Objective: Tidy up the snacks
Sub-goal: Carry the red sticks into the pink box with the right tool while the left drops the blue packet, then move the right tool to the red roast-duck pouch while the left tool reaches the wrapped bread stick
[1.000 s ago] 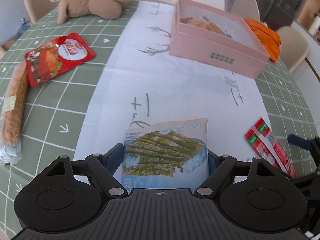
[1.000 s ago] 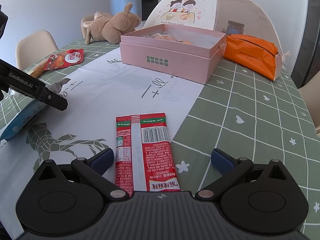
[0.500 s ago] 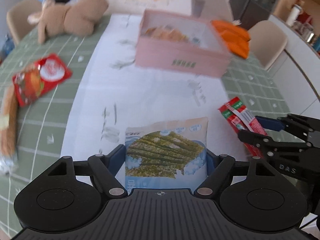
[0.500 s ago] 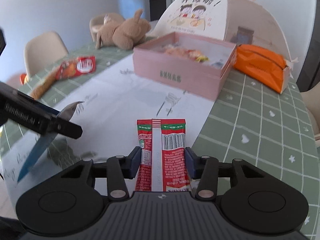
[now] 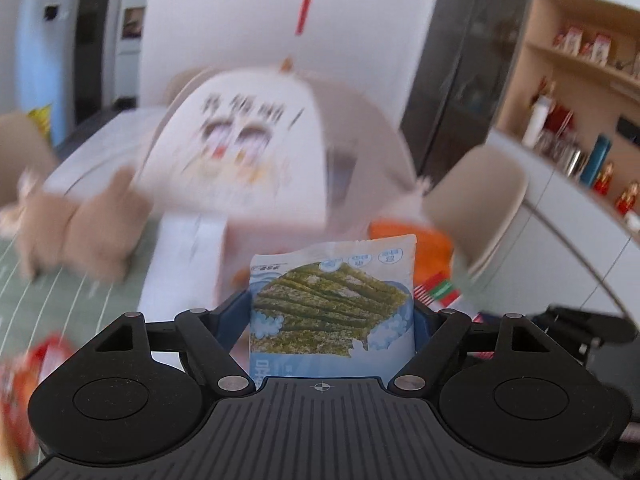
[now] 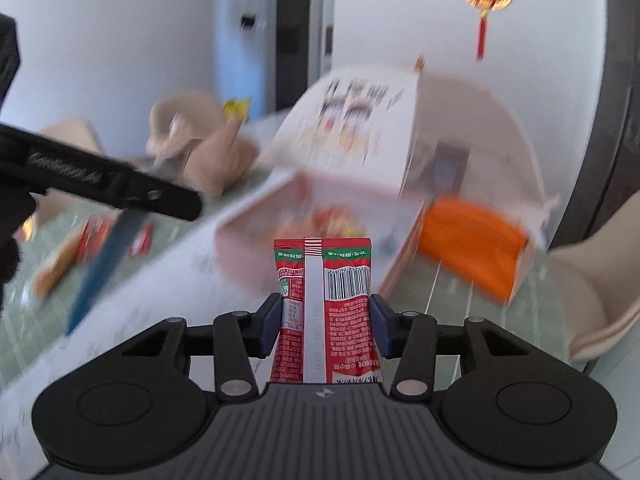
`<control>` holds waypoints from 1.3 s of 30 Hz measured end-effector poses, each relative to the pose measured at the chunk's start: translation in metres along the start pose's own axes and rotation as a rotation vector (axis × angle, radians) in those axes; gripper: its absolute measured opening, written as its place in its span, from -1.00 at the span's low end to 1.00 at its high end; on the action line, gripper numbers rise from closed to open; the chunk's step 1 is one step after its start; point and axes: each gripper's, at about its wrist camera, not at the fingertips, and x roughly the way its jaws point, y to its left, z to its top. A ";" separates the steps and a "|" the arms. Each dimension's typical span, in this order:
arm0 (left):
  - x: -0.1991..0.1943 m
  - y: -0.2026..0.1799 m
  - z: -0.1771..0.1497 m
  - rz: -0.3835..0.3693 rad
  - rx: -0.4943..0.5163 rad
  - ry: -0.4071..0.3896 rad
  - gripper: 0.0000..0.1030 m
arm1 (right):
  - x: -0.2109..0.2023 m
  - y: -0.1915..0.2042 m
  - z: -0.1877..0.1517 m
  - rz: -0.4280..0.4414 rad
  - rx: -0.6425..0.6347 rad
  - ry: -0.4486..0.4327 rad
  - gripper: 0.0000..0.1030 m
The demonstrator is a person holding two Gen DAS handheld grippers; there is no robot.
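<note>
My left gripper (image 5: 332,316) is shut on a blue-and-white seaweed snack packet (image 5: 332,300), which stands up between the blue pads, clear of the table. My right gripper (image 6: 324,320) is shut on a red snack packet (image 6: 324,300) with a white seam and a barcode, also lifted. The open pink box (image 6: 304,232) with several snacks inside lies blurred just beyond the red packet. In the right wrist view the left gripper (image 6: 112,184) hangs at the left with its blue packet (image 6: 104,256) seen edge-on. In the left wrist view the red packet (image 5: 438,290) shows at the right.
A white domed food cover (image 6: 372,120) stands behind the box. An orange pouch (image 6: 472,244) lies to its right and a plush toy (image 6: 200,152) to its left. A red snack bag (image 6: 96,236) and a long brown snack (image 6: 52,272) lie on the green checked cloth. A beige chair (image 6: 592,280) stands at right.
The right gripper shut on the red packet and lifted it off the table. The left gripper rose with the seaweed packet. Both views now tilt up toward the box and food cover.
</note>
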 end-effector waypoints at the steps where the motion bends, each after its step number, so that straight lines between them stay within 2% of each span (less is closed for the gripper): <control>1: 0.009 0.000 0.012 -0.012 0.002 -0.015 0.63 | 0.009 -0.003 0.014 -0.014 0.012 -0.012 -0.11; 6: 0.074 0.016 0.061 -0.089 -0.040 -0.016 0.61 | 0.068 -0.009 0.057 -0.052 0.056 -0.004 -0.11; 7: 0.089 0.021 0.065 -0.096 -0.054 -0.014 0.47 | 0.083 -0.007 0.060 -0.060 0.051 0.005 -0.11; 10: 0.146 0.036 0.069 -0.101 -0.082 0.061 0.35 | 0.128 -0.002 0.058 -0.100 0.034 0.078 -0.11; 15: 0.220 0.060 0.039 -0.113 -0.111 0.247 0.35 | 0.184 0.001 0.034 -0.143 -0.010 0.217 -0.07; 16: 0.232 0.064 0.031 -0.104 -0.106 0.296 0.24 | 0.194 0.000 0.030 -0.135 -0.009 0.261 -0.05; 17: 0.231 0.063 0.026 -0.088 -0.060 0.288 0.05 | 0.202 0.000 0.026 -0.125 -0.008 0.302 0.09; 18: 0.232 0.060 0.023 -0.070 -0.007 0.290 0.01 | 0.205 0.002 0.024 -0.117 -0.031 0.305 0.13; 19: 0.233 0.061 0.023 -0.083 0.003 0.293 0.01 | 0.205 0.006 0.023 -0.130 -0.058 0.302 0.17; 23: 0.215 0.077 0.033 -0.167 -0.114 0.259 0.02 | 0.203 0.001 0.027 -0.115 -0.022 0.309 0.24; 26: 0.189 0.084 0.034 -0.153 -0.093 0.216 0.02 | 0.181 -0.006 0.028 -0.097 0.033 0.265 0.41; 29: 0.157 0.094 0.026 -0.121 -0.076 0.195 0.02 | 0.161 -0.016 0.033 -0.075 0.094 0.228 0.43; 33: 0.101 0.125 0.000 -0.018 -0.084 0.174 0.02 | 0.149 -0.020 0.037 -0.047 0.152 0.184 0.45; 36: 0.060 0.161 -0.025 0.119 -0.118 0.183 0.02 | 0.148 -0.005 0.040 -0.022 0.133 0.169 0.45; 39: 0.010 0.200 -0.051 0.279 -0.195 0.167 0.02 | 0.154 0.011 0.043 -0.006 0.105 0.146 0.44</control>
